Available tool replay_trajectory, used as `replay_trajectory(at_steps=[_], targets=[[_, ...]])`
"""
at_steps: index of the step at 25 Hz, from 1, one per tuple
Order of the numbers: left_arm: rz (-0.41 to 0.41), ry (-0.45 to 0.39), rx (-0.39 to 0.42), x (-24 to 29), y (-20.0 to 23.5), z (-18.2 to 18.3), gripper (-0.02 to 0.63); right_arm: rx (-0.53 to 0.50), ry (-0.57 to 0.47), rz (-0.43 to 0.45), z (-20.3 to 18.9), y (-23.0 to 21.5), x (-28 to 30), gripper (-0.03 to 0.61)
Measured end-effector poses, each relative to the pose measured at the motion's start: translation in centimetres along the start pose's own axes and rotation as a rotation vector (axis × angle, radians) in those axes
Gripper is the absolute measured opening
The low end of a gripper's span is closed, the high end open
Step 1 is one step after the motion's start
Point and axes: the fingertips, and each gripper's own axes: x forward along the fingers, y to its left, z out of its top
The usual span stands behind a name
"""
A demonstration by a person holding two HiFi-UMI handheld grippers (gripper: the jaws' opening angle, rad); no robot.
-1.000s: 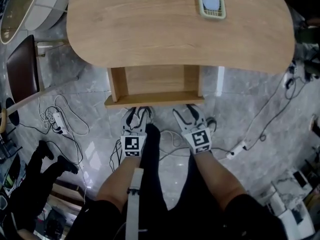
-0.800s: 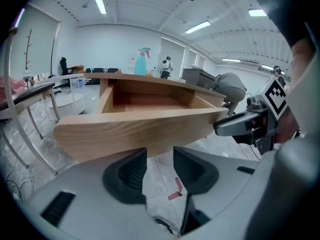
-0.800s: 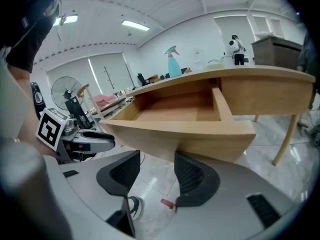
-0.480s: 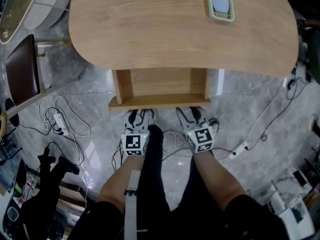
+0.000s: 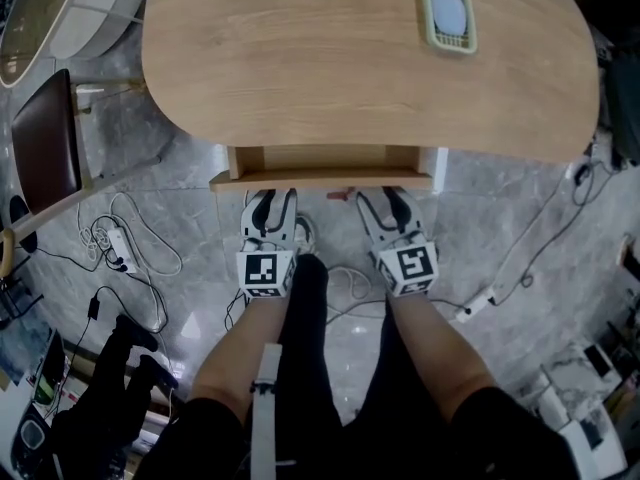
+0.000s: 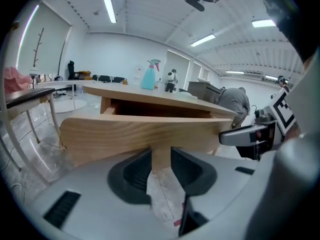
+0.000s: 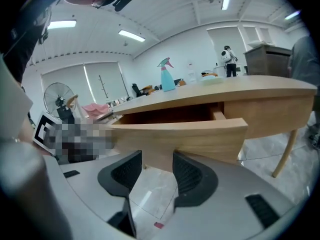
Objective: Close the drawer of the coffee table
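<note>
Overhead, plus two close drawer (image 5: 325,180) views

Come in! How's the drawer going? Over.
Left gripper, right gripper: open, jaws just closing slightly, empty, tips at the drawer. It's nearly in, a strip out from the coffee table. Nothing seen blocking.

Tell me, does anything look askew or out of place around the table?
Only the light wooden drawer: it juts out from under the oval wooden tabletop, not yet flush. Nothing looks spilled or damaged.
</note>
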Motion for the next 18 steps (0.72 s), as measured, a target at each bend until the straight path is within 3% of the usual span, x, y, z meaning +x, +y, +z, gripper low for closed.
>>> replay_trajectory(at_steps=[11,18], targets=[[0.007,-0.049,-0.004,3.8,1.9,3.2,0.12,-0.077,-0.05,0.011,3.6,-2.1,3.3,0.193],[0.003,-0.062,0.025,5.8,2.9,4.7,0.12,-0.064,-0.087,0.002,5.4,-3.2,5.0,0.193]])
